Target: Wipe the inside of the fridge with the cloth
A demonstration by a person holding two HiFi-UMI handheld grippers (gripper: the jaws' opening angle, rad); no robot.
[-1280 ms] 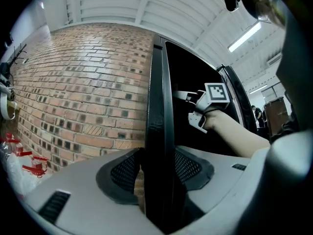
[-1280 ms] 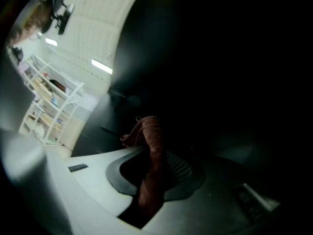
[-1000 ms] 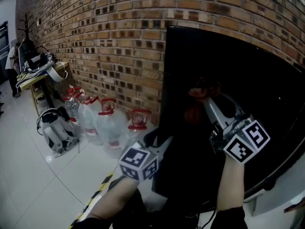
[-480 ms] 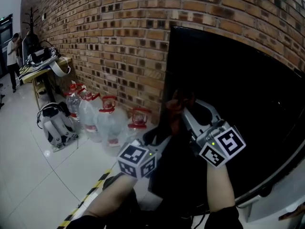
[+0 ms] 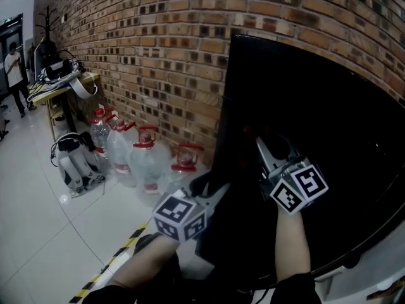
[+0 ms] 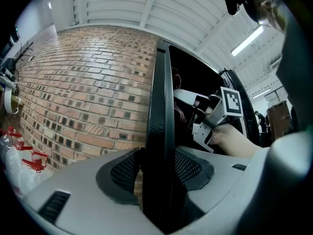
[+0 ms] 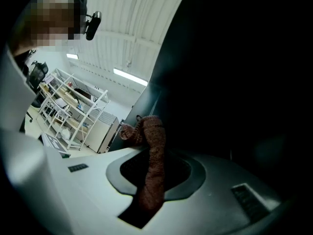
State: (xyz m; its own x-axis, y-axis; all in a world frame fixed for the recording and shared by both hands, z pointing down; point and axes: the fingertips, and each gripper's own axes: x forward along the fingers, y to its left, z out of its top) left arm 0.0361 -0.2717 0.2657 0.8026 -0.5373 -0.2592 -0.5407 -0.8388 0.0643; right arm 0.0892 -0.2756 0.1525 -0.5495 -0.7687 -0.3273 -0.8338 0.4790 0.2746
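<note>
Looking down, the left gripper (image 5: 212,187) and right gripper (image 5: 261,143) meet the black fridge (image 5: 329,119). Left gripper view: jaws clamped on the door edge (image 6: 159,131). Right gripper view: jaws pinching the cloth (image 7: 151,151) by the dark interior. Mid-wipe, I'd say; next it needs pressing flat against an inner wall.
</note>
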